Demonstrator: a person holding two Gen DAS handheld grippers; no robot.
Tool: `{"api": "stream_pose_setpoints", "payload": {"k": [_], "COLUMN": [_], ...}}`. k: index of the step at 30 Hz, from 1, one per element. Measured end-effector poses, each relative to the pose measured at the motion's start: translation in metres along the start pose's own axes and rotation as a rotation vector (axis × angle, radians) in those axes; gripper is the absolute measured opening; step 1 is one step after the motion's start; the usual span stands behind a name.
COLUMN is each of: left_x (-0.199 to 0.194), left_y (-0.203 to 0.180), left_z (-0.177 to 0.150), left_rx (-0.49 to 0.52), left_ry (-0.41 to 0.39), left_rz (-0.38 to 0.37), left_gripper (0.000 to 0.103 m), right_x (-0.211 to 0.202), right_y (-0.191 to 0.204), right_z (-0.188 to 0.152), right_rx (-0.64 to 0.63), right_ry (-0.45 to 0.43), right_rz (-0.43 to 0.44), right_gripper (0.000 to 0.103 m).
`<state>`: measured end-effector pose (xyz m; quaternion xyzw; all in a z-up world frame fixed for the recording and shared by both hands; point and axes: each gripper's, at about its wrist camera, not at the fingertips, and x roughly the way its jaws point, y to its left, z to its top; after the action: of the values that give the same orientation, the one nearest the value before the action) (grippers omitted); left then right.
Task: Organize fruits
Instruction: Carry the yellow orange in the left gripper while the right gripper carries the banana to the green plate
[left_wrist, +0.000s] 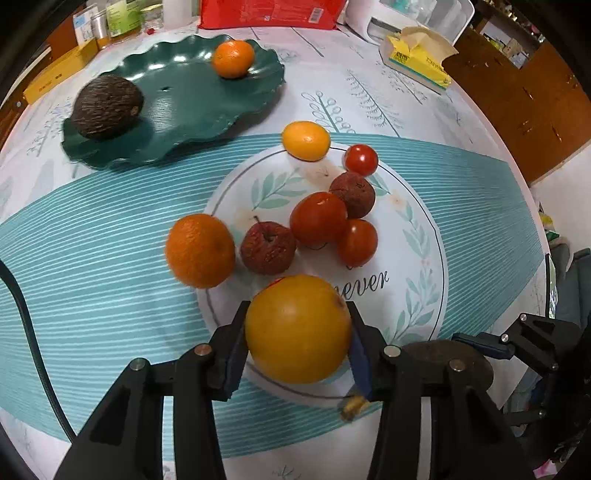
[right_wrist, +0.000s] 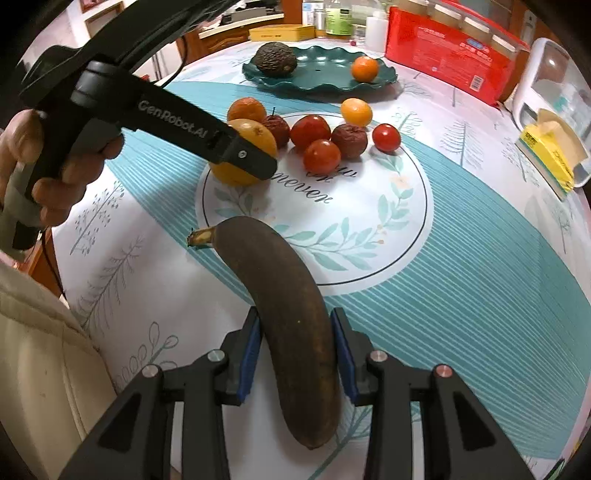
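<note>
Left tool (left_wrist: 297, 328) clenched on yellow-orange fruit (left_wrist: 297, 328), at near edge of round print on counter (left_wrist: 92, 258). Right tool (right_wrist: 297, 350) clamped across brown banana (right_wrist: 284, 314), long axis running away from tool, stem toward left tool. Green plate (left_wrist: 177, 107) lies far-left ahead of left tool, holding avocado (left_wrist: 106, 107) and tangerine (left_wrist: 233, 58); left hand nearer. Readable: "GenRobot.AI" on left tool body, "never" on cloth.
</note>
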<state>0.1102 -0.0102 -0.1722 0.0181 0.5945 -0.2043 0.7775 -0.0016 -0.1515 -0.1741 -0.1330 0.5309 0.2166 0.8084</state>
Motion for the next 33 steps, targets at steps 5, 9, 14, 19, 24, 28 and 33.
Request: {"api": "stream_pose_setpoints", "payload": {"k": [5, 9, 14, 19, 24, 28, 33], "left_x": [-0.04, -0.077, -0.122, -0.168, -0.205, -0.21, -0.176], "left_y": [0.004, 0.011, 0.032, 0.055, 0.079, 0.099, 0.126], "left_z": [-0.003, -0.003, 0.013, 0.05, 0.094, 0.14, 0.192], "left_rx": [0.018, 0.015, 0.004, 0.01, 0.008, 0.005, -0.034], "left_ry": [-0.086, -0.159, -0.237, -0.311, -0.357, -0.381, -0.348], "left_rz": [0.006, 0.005, -0.007, 0.04, 0.092, 0.164, 0.187], "left_gripper": [0.046, 0.046, 0.046, 0.046, 0.046, 0.046, 0.046], "right_x": [-0.006, -0.019, -0.044, -0.08, -0.115, -0.119, -0.078], "right_y": [-0.002, -0.002, -0.002, -0.011, -0.023, -0.042, -0.064], "right_z": [0.007, 0.019, 0.052, 0.107, 0.174, 0.236, 0.292], "right_rx": [0.045, 0.076, 0.109, 0.118, 0.127, 0.201, 0.335], "right_ry": [-0.022, -0.054, -0.117, -0.192, -0.27, -0.279, -0.222], "right_rz": [-0.022, -0.045, -0.067, -0.087, -0.091, -0.079, -0.064], "right_gripper": [0.035, 0.034, 0.034, 0.034, 0.034, 0.035, 0.035]}}
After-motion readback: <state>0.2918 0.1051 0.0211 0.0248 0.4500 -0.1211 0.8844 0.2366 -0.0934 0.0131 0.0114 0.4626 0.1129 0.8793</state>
